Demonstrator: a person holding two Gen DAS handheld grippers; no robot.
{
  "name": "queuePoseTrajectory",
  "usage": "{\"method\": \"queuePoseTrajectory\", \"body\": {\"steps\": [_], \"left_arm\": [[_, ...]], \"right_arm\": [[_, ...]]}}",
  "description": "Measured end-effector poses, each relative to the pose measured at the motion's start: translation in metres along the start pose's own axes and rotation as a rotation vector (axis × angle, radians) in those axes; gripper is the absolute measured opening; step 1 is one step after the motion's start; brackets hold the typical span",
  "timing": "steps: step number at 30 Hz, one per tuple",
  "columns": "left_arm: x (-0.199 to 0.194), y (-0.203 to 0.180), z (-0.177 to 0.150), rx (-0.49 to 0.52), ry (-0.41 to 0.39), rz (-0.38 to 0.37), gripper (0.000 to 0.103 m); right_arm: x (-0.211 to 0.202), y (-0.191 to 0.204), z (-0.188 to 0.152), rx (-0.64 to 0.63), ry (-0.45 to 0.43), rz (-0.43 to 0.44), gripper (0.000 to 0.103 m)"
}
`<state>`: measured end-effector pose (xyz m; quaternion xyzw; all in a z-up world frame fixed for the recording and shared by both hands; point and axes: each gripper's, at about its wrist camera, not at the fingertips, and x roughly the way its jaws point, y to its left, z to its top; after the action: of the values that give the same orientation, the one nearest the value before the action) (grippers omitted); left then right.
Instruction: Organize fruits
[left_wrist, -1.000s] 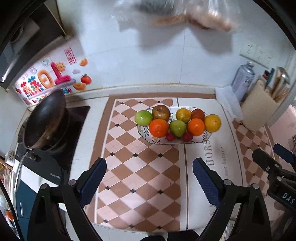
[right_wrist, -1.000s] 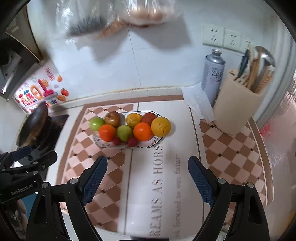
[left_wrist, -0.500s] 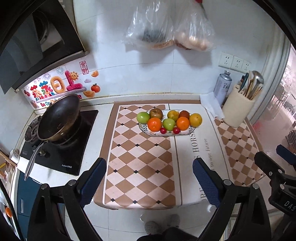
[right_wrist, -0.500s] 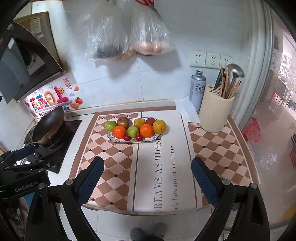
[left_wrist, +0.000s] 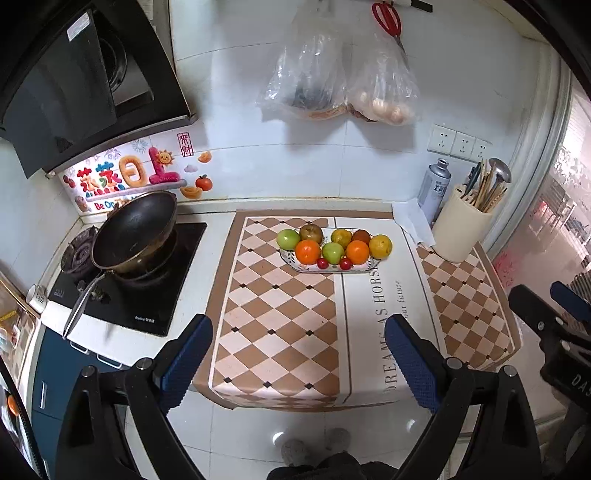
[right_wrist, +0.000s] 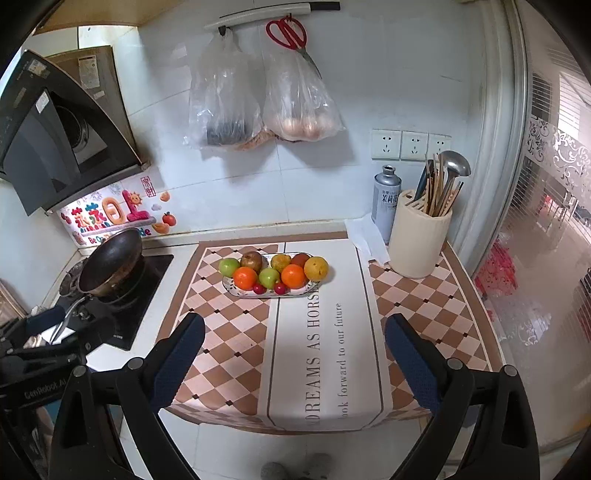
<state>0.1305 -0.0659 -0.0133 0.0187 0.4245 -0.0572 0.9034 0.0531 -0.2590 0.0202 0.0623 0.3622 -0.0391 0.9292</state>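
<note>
An oval patterned plate sits on the checkered mat at the back of the counter. It holds several fruits: green apples, oranges, a brown one, a yellow one and small red ones. Far back from the plate, over the counter's front edge, my left gripper hangs open and empty. My right gripper is just as far back; its jaws are opening with nothing between them. Each gripper's body shows at the edge of the other's view.
A black wok sits on the stove at left under a range hood. A beige utensil holder and a spray can stand at the back right. Plastic bags and red scissors hang on the wall. A person's feet show on the floor below.
Both grippers have pulled back and up from the counter, so the plate looks smaller and farther and the wall, hood and floor came into view. The fruit has not moved.
</note>
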Motion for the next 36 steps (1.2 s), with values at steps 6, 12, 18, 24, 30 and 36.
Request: {"method": "queuePoseTrajectory", "body": {"steps": [6, 12, 18, 24, 30, 36], "left_arm": [[-0.003, 0.004, -0.001, -0.014, -0.002, 0.008, 0.096], [-0.006, 0.005, -0.002, -0.019, -0.009, 0.001, 0.096], [-0.004, 0.002, 0.000, -0.020, -0.007, 0.001, 0.096], [0.017, -0.004, 0.015, 0.017, 0.003, 0.026, 0.096], [0.050, -0.009, 0.029, 0.036, 0.036, 0.062, 0.096], [0.089, -0.011, 0.037, 0.038, 0.104, 0.082, 0.096]], "right_arm": [[-0.005, 0.003, 0.001, 0.005, 0.003, 0.012, 0.100], [-0.006, 0.006, 0.000, 0.005, 0.010, 0.019, 0.100], [0.004, 0.004, 0.003, 0.018, 0.024, 0.032, 0.100], [0.031, 0.002, 0.013, 0.010, 0.039, 0.042, 0.100], [0.072, -0.003, 0.023, 0.008, 0.084, 0.033, 0.100], [0.110, -0.010, 0.028, 0.006, 0.137, 0.014, 0.100]]}}
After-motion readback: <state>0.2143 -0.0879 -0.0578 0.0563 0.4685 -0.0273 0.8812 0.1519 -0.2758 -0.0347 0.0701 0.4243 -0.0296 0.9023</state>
